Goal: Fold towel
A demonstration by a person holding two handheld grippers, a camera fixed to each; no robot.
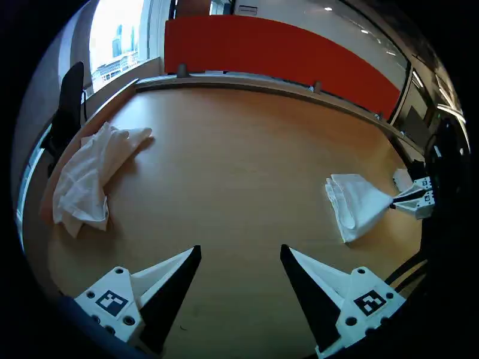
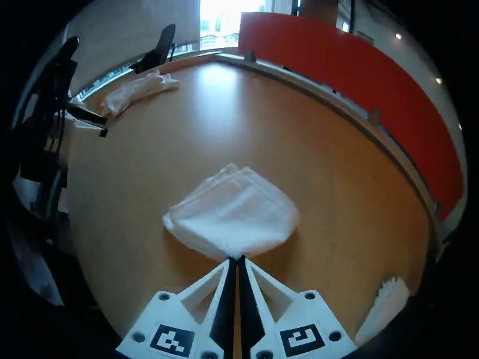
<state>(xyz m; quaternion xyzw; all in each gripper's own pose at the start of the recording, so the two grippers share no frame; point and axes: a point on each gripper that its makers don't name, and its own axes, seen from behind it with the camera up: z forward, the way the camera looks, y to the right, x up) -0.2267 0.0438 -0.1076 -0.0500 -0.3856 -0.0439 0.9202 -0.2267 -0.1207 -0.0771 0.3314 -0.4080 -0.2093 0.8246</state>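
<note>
The left gripper (image 1: pixel 239 246) hangs over the near part of the wooden counter (image 1: pixel 239 149) with its fingers spread wide and only bare wood between them. In the left gripper view, a crumpled towel (image 1: pixel 90 173) lies in a loose heap at the far left, close to the counter's edge, with a dark chair (image 1: pixel 67 107) behind it. A red panel (image 1: pixel 281 54) runs along the far edge.

At the right of that view lies the folded towel (image 1: pixel 356 203), a white, layered bundle. One corner of it is drawn out to a point towards the right gripper (image 1: pixel 396 201).

In the right gripper view, the right gripper (image 2: pixel 236 258) has its fingers pressed together on the near corner of the folded towel (image 2: pixel 233 218). The rest of the towel lies flat on the counter (image 2: pixel 197 119) just beyond the fingertips, its stacked edges showing on the far left side. The crumpled towel (image 2: pixel 138 90) sits well apart at the far left, near the window (image 2: pixel 230 24). Another white cloth (image 2: pixel 386 305) lies at the near right edge of the counter; I cannot tell its shape.
</note>
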